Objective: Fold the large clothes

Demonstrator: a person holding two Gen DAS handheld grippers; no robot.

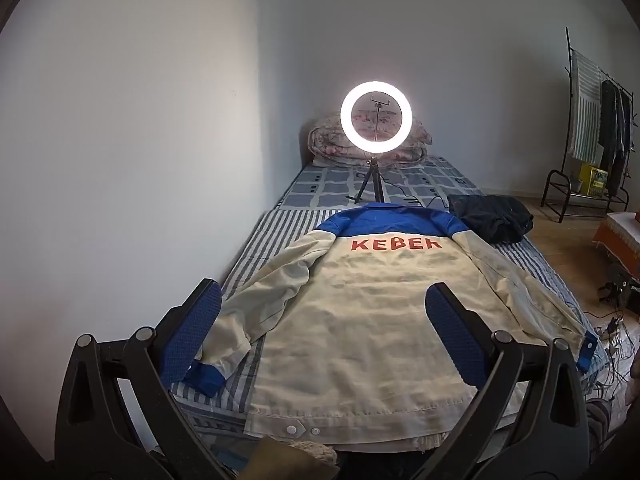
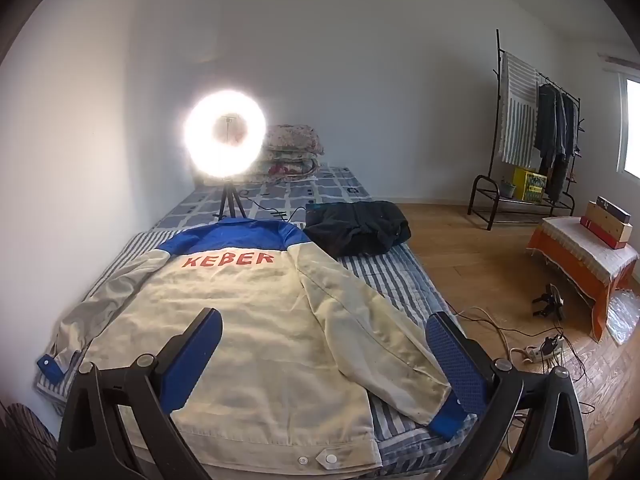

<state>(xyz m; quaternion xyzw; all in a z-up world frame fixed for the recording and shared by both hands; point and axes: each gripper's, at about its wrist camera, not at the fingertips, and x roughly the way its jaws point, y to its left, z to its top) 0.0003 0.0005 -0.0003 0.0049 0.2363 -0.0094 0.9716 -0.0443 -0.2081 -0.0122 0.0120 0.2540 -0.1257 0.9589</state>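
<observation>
One jacket (image 1: 360,304) (cream body, blue yoke & cuffs, red "KEBER" lettering) lies back-up, spread flat across bed (image 1: 256,236), hem at near edge, both sleeves angled out twd side edges. Left gripper (image 1: 324,320): fingers released, jaws wide, above jacket, nothing btwn. Right gripper (image 2: 324,336): same, wide apart & empty, over right sleeve area. Ring light (image 1: 375,117) on tripod mid-bed beyond collar. Dark folded garment (image 1: 490,218) at bed's right edge. Folded quilt (image 1: 320,140) at far end.

A lit ring light (image 1: 375,117) glares, blooming in the right view; fisheye edges curve and darken.
</observation>
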